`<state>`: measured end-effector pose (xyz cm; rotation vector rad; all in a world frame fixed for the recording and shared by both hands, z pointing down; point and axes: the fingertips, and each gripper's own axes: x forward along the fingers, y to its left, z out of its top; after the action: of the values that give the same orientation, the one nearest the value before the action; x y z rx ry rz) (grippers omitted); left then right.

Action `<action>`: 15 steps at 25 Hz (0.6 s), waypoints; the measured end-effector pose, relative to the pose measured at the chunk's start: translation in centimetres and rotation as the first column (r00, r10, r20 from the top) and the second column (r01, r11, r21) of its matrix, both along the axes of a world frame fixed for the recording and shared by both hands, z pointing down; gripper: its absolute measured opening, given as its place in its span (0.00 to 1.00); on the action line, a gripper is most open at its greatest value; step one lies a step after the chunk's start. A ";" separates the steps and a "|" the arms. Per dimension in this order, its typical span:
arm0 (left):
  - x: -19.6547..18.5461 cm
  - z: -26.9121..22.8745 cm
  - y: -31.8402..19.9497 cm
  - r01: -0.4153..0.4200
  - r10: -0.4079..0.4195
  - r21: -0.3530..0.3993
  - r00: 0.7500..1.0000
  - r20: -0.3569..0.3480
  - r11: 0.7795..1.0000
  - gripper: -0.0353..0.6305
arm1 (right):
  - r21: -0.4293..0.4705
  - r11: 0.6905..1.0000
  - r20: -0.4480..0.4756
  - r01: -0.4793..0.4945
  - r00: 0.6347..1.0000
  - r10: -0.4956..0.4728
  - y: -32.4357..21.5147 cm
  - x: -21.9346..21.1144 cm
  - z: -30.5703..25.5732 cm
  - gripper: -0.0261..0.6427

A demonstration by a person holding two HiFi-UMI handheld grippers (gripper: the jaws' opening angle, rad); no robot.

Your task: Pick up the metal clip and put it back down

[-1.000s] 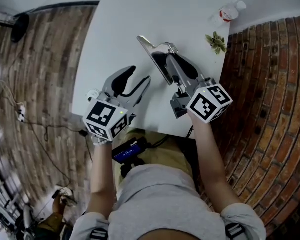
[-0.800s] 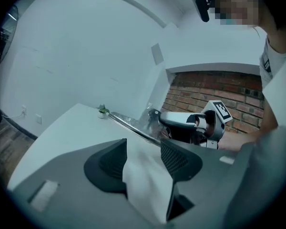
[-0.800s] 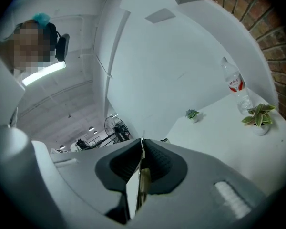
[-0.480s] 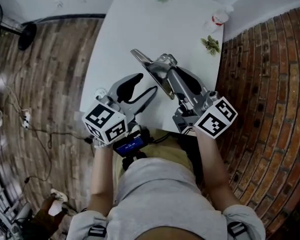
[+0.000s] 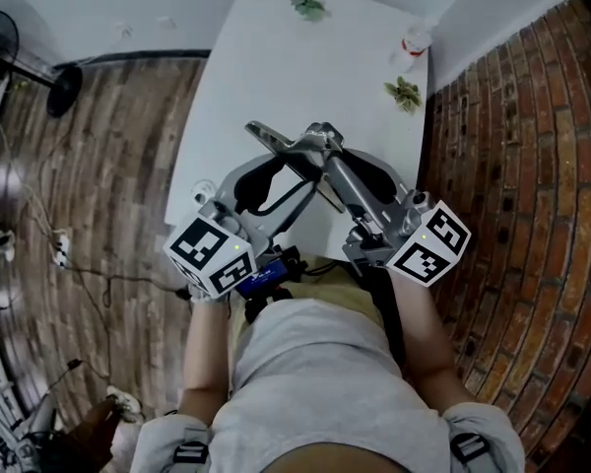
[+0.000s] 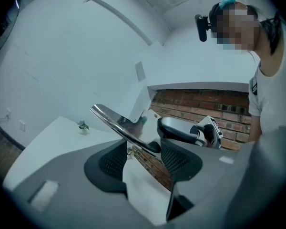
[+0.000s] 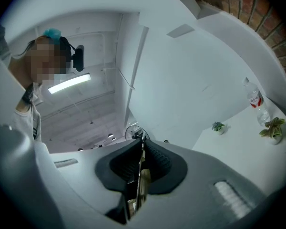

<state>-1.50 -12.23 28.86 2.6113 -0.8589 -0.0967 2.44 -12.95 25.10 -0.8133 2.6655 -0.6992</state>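
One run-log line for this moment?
right hand-held gripper: shut on metal clip, clear of table | left hand-held gripper: open, jaws just been closing, clip between them

White table (image 5: 276, 97) with plants (image 5: 403, 93), bottle (image 5: 412, 44)

Open table (image 5: 295, 77), small plants (image 5: 404, 94) seemingly edgeward.

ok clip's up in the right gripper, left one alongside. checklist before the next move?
1. Right gripper jaws shut on metal clip: ok.
2. Clip lifted off table: ok.
3. Left gripper jaws open, just been closing slightly, clip's blade between them: ok.
4. Left pads clear of clip: cannot tell.
5. Table beneath bare; plants and bottle at far edge: ok.
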 end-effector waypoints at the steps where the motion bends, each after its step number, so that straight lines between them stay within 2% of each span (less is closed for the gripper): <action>1: 0.1 -0.2 0.2 0.002 -0.002 0.011 1.000 0.008 1.000 0.39 | 0.005 1.000 0.001 0.002 1.000 -0.002 0.3 0.1 -0.1 0.08; 15: 0.6 0.0 1.3 -0.003 -0.007 0.072 0.991 0.133 0.997 0.39 | 0.047 0.999 -0.057 0.011 0.998 -0.008 1.7 0.7 0.2 0.08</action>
<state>-0.90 -10.93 28.89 2.7090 -0.9190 0.0473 3.17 -11.26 25.31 -0.8197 2.7269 -0.6218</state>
